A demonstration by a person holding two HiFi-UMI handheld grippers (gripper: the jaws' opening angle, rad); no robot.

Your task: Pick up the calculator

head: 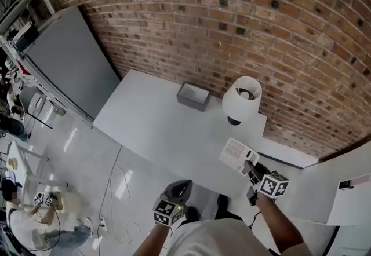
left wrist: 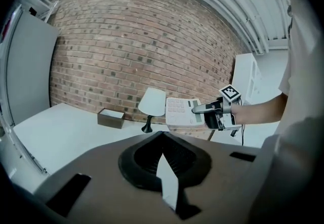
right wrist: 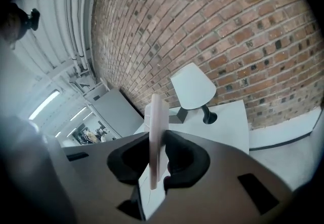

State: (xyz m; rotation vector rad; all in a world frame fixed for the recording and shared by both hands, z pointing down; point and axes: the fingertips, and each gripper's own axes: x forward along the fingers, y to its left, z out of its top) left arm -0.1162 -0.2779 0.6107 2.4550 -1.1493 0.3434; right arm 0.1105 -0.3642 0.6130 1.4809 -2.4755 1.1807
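Brick wall (head: 232,11) is seen behind a white table (head: 156,127), on which a white-shaded lamp (head: 242,98) and a grey box (head: 193,97) are set close to the wall. Calculator (head: 236,155), white: clamped by one end between the jaws of the right gripper (head: 250,169) and held clear of the tabletop, near the lamp. Left gripper (head: 181,186): jaws closed together, nothing held, positioned off the table's near edge.

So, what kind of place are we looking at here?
Probably an office or a workshop room, though I cannot be sure. A bare brick wall stands behind a plain white table, and a lamp and a small grey box are on it.
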